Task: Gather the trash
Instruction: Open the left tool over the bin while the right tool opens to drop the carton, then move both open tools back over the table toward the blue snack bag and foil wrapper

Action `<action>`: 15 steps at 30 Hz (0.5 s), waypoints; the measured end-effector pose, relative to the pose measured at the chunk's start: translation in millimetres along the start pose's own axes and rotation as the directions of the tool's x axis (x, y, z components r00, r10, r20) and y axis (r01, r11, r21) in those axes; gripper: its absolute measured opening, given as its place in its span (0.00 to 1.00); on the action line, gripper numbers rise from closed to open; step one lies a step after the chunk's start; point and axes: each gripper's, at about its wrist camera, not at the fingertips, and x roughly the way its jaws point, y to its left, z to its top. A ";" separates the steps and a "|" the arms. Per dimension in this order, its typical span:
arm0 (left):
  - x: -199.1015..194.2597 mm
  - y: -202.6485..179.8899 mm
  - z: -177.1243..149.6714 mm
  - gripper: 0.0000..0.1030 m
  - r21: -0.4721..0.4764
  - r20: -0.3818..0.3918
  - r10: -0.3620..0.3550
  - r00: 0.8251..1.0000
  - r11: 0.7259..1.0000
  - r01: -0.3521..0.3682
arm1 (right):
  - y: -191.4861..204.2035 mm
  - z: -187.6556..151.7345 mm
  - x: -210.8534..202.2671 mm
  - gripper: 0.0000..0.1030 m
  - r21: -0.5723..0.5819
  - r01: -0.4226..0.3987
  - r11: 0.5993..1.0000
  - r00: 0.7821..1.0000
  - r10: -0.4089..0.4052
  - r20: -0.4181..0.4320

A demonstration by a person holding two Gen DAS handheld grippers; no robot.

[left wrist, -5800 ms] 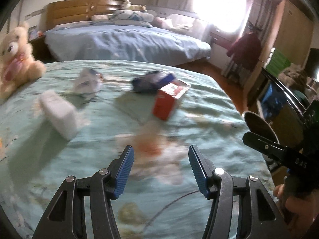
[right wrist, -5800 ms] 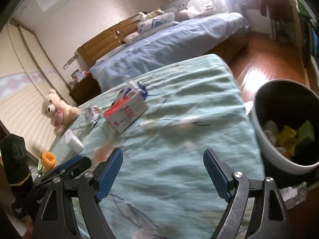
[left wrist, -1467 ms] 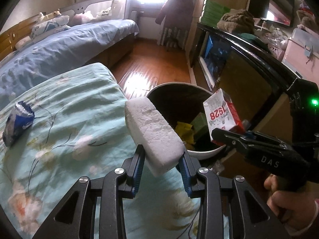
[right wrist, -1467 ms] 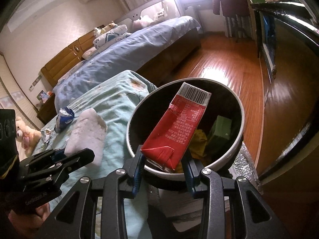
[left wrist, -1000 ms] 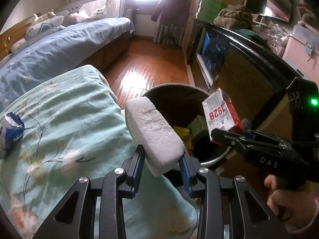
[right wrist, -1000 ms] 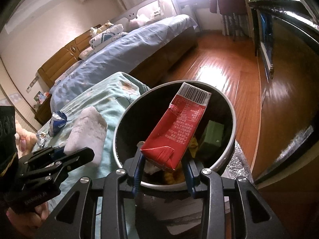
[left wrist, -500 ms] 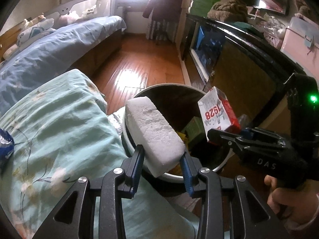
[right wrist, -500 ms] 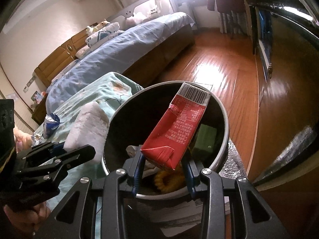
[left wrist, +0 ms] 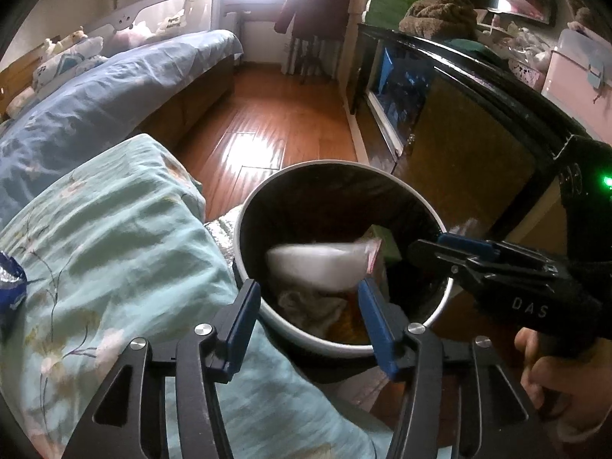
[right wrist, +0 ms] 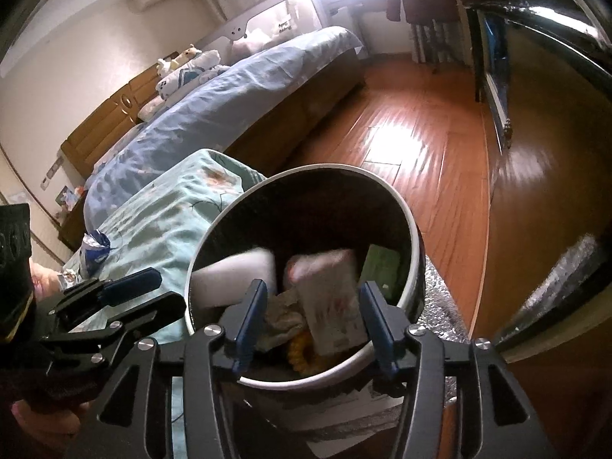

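A round trash bin [left wrist: 244,225] with a white rim and dark inside stands beside the bed; it also shows in the right wrist view [right wrist: 411,225]. My left gripper [left wrist: 310,317] is open and empty over its near rim. A white foam block [left wrist: 317,264] is blurred inside the bin, also seen in the right wrist view [right wrist: 233,279]. My right gripper [right wrist: 311,325] is open and empty above the bin. A red and white carton [right wrist: 329,298] is blurred inside the bin between its fingers. A blue wrapper [left wrist: 9,287] lies on the green bedspread [left wrist: 114,237].
A green box [right wrist: 380,267], crumpled paper [right wrist: 283,317] and yellow trash lie in the bin. A dark glass cabinet [left wrist: 440,122] stands right of the bin. A second bed with blue bedding [right wrist: 237,114] lies across the wooden floor [right wrist: 420,141].
Both grippers have opened. The foam block has dropped from the left gripper and the carton from the right gripper into the bin.
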 end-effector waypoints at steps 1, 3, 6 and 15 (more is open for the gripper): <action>-1.8 0.7 -1.3 0.51 -0.005 0.002 -0.002 1.000 1.000 0.002 | 0.3 -0.7 -0.5 0.52 0.002 0.000 1.000 1.000 0.000 0.001; -6.3 2.8 -6.1 0.51 -0.014 0.006 0.002 1.000 1.000 -0.002 | 1.5 -2.9 -2.2 0.52 0.005 -0.002 1.000 1.000 0.002 0.005; -15.5 8.2 -14.7 0.51 -0.034 0.014 0.011 1.000 0.999 -0.011 | 6.0 -5.3 -4.9 0.58 0.011 -0.009 1.000 1.000 0.009 0.011; -60.2 45.3 -54.9 0.53 -0.133 0.056 0.040 0.998 0.991 -0.033 | 36.9 -10.7 -13.7 0.83 -0.004 -0.040 0.999 0.998 0.040 0.048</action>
